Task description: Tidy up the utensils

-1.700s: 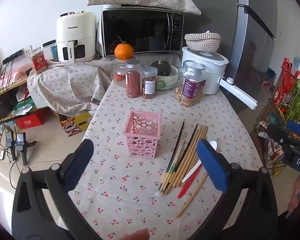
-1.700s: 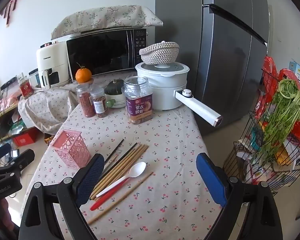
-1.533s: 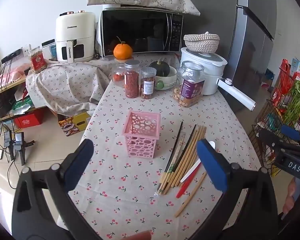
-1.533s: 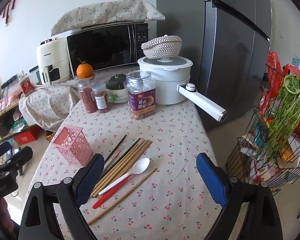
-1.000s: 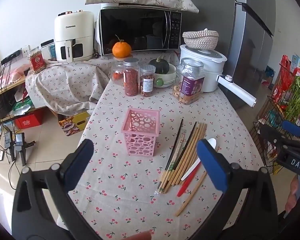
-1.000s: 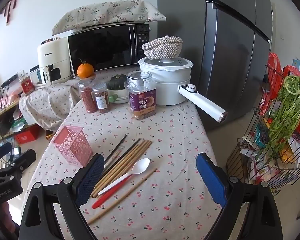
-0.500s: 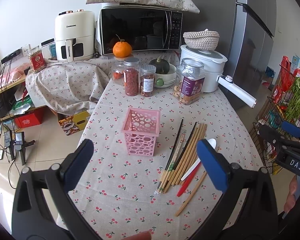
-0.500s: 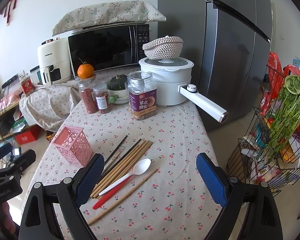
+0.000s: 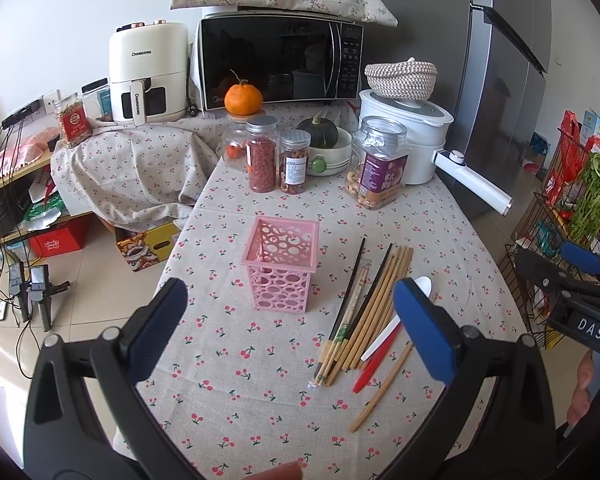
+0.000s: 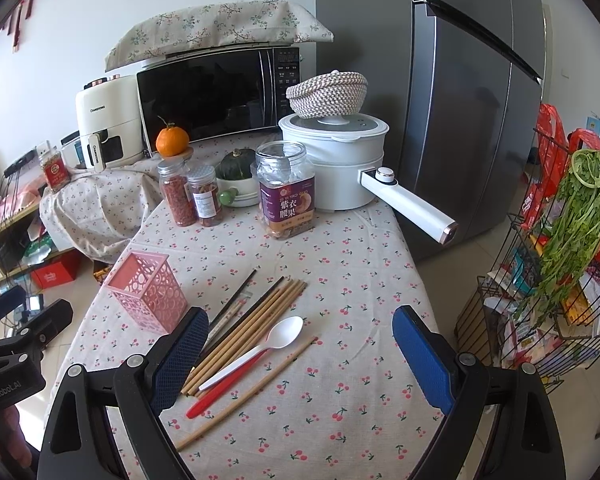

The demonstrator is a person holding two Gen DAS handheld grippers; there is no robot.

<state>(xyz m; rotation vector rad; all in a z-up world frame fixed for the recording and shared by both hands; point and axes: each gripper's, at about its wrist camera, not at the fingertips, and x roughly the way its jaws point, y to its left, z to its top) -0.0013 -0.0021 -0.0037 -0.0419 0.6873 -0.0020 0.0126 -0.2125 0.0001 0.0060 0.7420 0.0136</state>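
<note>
1. You're hovering both grippers over a cherry-print tablecloth (image 9: 236,360), with a microwave (image 9: 276,60) and a grey fridge (image 10: 460,100) beyond.
2. Your left gripper (image 9: 290,328) is gaping wide, empty; the perforated pink plastic basket (image 9: 282,264) is sitting just ahead.
3. Your right gripper (image 10: 300,354) is gaping too, empty, framing the wooden chopsticks (image 10: 248,332) and a glossy white spoon (image 10: 260,350).

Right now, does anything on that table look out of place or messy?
One bamboo chopstick lies apart from the bundle of chopsticks, past the white spoon. The pink holder stands upright, empty. Nothing looks spilled.
</note>
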